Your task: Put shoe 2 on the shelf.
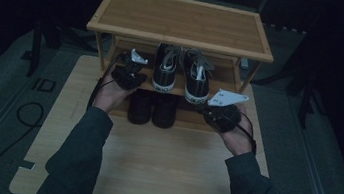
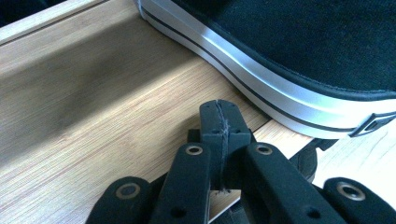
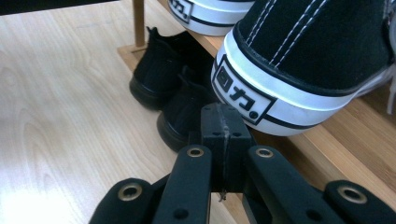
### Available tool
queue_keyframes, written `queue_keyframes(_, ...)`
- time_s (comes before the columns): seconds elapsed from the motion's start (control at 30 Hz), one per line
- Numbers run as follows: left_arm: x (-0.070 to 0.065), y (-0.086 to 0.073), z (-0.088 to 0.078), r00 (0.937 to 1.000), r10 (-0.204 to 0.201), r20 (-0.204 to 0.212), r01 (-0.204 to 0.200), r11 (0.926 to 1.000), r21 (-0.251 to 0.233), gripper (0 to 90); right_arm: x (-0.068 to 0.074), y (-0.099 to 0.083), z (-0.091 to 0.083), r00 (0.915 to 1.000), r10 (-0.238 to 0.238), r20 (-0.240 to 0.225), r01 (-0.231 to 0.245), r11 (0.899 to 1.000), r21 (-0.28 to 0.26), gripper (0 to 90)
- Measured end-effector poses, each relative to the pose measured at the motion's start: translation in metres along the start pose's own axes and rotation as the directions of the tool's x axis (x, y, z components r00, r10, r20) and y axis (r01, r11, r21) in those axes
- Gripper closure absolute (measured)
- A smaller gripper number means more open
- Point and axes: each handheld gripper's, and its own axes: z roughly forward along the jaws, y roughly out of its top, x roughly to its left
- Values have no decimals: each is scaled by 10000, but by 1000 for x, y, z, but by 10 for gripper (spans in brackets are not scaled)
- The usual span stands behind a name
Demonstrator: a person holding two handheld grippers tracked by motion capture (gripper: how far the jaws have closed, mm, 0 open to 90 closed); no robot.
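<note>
Broadly, a pale wooden table point(image 1: 160, 171) carries a bamboo shoe rack point(image 1: 182, 20) with a bare top board and two lower shelves. On the middle shelf point(image 1: 221, 73) stand two black canvas sneakers with white soles, heels toward the person: the left sneaker point(image 1: 166, 68) and the right sneaker point(image 1: 196, 77), side by side and nearly touching. Below them, on the lowest level, sits a pair of plain black shoes point(image 1: 152, 108), also heels outward.

From the high view, both forearms in dark sleeves come up from the bottom edge. The left gripper point(image 1: 130, 71) is held at the front left edge of the middle shelf, just beside the left sneaker. The right gripper point(image 1: 223, 111), with its grey three-cornered plate on top, sits at the rack's front right, near the heel of the right sneaker.

Only the gripper views settle the jaws. In the left gripper view the left gripper point(image 2: 219, 119) has its two black jaws pressed flat together with nothing between them, hovering over the shelf board point(image 2: 93, 107), close to the sneaker's striped white sole point(image 2: 261, 79) but not touching it. In the right gripper view the right gripper point(image 3: 220, 123) is likewise closed on nothing, its tips just in front of the white heel of the right sneaker point(image 3: 280, 60), where a black-framed heel label point(image 3: 240, 93) shows, too small to make out from above. That view also shows the black shoes point(image 3: 168, 84) from the side, tucked under the shelf edge.
</note>
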Motion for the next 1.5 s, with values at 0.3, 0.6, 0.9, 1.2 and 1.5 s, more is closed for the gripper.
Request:
queue_keyframes(0.3,0,0,0,10000,-5,32,5,10000,-34,900,-4,-2,8,9993,303,225,-303,9995,-9,900)
queue_keyframes(0.6,0,-1,0,10000,-16,29,16,10000,-45,900,-5,7,16,9990,290,329,-291,9996,17,900)
queue_keyframes(0.9,0,-1,0,10000,-25,28,25,10000,-54,900,5,8,30,9990,-17,439,-5,9988,494,900)
queue_keyframes(1.2,0,-1,0,10000,-38,10,38,10000,-86,900,4,20,32,9983,8,577,-24,9996,267,900)
queue_keyframes(1.5,1,-1,0,10000,-55,42,56,10000,-79,900,7,20,46,9995,-112,306,95,9985,536,900)
